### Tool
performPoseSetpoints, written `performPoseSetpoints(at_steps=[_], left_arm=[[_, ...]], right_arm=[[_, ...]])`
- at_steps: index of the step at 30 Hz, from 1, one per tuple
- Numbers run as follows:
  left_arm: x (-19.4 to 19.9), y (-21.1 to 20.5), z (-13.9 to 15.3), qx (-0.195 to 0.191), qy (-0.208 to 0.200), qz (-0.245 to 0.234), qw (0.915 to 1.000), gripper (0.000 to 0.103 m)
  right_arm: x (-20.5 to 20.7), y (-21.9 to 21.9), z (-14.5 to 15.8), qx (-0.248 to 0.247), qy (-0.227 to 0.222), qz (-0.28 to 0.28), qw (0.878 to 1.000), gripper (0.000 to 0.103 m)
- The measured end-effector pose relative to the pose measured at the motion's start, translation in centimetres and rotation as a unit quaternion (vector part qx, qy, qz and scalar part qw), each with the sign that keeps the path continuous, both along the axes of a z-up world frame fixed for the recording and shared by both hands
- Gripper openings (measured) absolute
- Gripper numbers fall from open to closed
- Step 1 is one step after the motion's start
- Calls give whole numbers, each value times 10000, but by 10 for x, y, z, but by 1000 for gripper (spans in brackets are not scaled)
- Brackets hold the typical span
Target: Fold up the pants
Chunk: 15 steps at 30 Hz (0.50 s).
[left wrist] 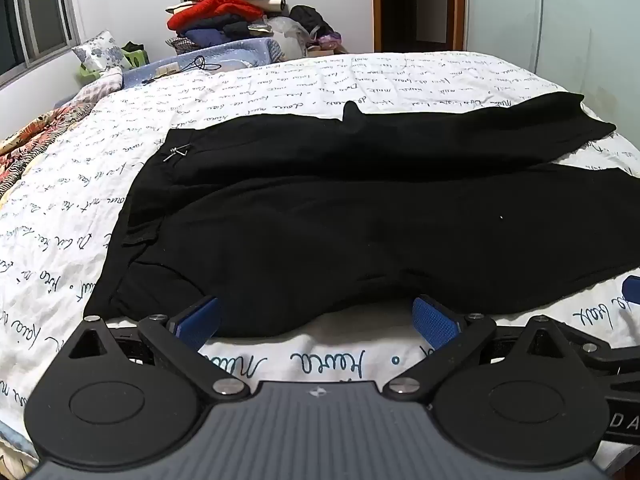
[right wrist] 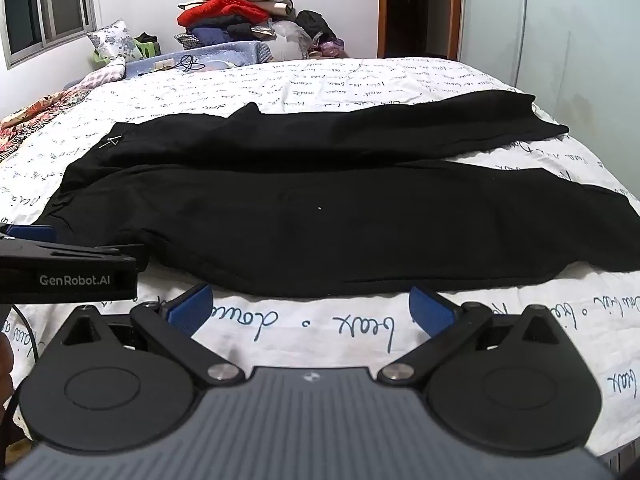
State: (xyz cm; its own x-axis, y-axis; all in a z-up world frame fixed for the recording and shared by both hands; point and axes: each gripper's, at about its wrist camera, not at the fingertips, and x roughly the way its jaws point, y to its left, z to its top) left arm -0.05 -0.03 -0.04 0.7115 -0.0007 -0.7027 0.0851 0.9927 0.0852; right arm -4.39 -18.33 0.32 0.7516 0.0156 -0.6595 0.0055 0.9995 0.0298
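Black pants (left wrist: pixel 340 208) lie spread flat across the bed, waistband to the left and both legs running right. The right wrist view shows the same pants (right wrist: pixel 320 216). My left gripper (left wrist: pixel 316 320) stands open at the near hem edge, its blue pads (left wrist: pixel 200 318) wide apart with nothing pressed between them. My right gripper (right wrist: pixel 310 308) is open too, just short of the near pant leg's edge, empty. The left gripper's body (right wrist: pixel 68 276) shows at the left side of the right wrist view.
The bed has a white sheet (left wrist: pixel 320 76) printed with handwriting. A pile of clothes (left wrist: pixel 228 12) rises behind the bed by the wall. Pillows and a patterned blanket (left wrist: pixel 36 136) lie at the left. A doorway (left wrist: pixel 416 4) and a window (left wrist: pixel 32 16) are beyond.
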Motion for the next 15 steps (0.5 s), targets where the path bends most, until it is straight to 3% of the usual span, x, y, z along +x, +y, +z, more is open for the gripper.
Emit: performPoseSetpoints(at_steps=[15], left_arm=[[-6, -4, -6, 17, 61, -84, 9999, 103]], right_arm=[[-2, -4, -2, 16, 53, -21, 10000, 103]])
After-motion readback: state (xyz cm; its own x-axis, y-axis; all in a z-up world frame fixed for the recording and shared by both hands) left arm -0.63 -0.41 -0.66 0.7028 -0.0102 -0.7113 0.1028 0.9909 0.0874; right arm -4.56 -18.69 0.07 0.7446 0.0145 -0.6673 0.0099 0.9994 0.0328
